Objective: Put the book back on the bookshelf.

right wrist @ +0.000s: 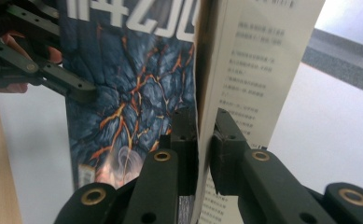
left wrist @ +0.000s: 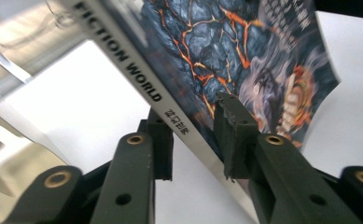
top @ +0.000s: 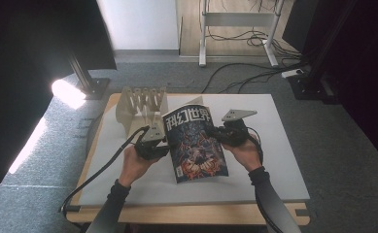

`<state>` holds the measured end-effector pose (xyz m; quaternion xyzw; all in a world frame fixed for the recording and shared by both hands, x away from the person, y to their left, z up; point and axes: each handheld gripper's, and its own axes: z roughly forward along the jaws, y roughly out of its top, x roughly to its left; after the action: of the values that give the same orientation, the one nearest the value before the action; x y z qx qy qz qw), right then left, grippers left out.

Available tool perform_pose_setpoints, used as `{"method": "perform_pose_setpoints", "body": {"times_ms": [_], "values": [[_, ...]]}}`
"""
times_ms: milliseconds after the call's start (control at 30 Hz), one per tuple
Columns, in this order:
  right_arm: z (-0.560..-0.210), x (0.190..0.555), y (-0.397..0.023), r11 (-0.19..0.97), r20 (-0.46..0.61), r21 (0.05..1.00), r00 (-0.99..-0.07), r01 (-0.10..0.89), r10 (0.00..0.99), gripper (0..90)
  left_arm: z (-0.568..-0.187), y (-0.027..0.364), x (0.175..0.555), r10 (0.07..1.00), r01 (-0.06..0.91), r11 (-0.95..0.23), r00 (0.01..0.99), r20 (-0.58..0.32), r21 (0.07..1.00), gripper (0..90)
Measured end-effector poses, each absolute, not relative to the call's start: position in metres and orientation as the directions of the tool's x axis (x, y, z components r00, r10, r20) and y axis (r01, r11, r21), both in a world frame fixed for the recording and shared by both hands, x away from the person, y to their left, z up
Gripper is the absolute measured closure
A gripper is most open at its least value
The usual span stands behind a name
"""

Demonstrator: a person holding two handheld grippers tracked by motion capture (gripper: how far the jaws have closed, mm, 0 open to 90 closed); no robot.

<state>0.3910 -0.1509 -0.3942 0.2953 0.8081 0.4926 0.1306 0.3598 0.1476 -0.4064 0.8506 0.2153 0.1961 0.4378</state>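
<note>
A magazine (top: 196,143) with a dark blue and orange cover is held tilted above the white table top (top: 274,160), between both hands. My left gripper (top: 165,141) is shut on its spine side. In the left gripper view the jaws (left wrist: 195,126) clamp the spine of the magazine (left wrist: 244,56), one pad on the cover and one behind. My right gripper (top: 215,134) is shut on the opposite edge. In the right gripper view its jaws (right wrist: 202,126) pinch the cover of the magazine (right wrist: 132,79), with printed inner pages fanning out to the right. The left gripper's fingers (right wrist: 53,77) show at the upper left there.
A pale wooden rack (top: 140,104) with upright slats stands at the table's back left, just behind the left hand. Cables trail from both grippers toward the front edge. A metal stand (top: 87,77) and floor cables lie beyond the table.
</note>
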Motion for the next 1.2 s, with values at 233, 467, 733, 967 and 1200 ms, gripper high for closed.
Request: {"method": "perform_pose_setpoints", "body": {"times_ms": [233,467,733,967,1200], "values": [[-0.391,0.389,-0.153,0.326,0.063,0.886,-0.783,0.329,0.619,80.0,-0.400,0.150,0.352,0.530,0.131,-0.531,0.823,0.207,0.837,79.6],[-0.397,0.390,-0.156,0.326,0.074,0.883,-0.786,0.337,0.614,79.6,-0.402,0.153,0.356,0.516,0.168,-0.515,0.843,0.148,0.840,78.1],[-0.397,0.386,-0.158,0.330,0.072,0.884,-0.793,0.332,0.604,77.7,-0.390,0.144,0.365,0.471,0.209,-0.503,0.880,0.064,0.839,63.8],[-0.397,0.383,-0.161,0.335,0.068,0.883,-0.796,0.328,0.602,75.3,-0.383,0.137,0.373,0.474,0.215,-0.516,0.878,0.067,0.829,76.2],[-0.400,0.383,-0.169,0.332,0.061,0.882,-0.779,0.335,0.624,64.5,-0.382,0.141,0.375,0.479,0.223,-0.512,0.876,0.060,0.829,82.4]]}}
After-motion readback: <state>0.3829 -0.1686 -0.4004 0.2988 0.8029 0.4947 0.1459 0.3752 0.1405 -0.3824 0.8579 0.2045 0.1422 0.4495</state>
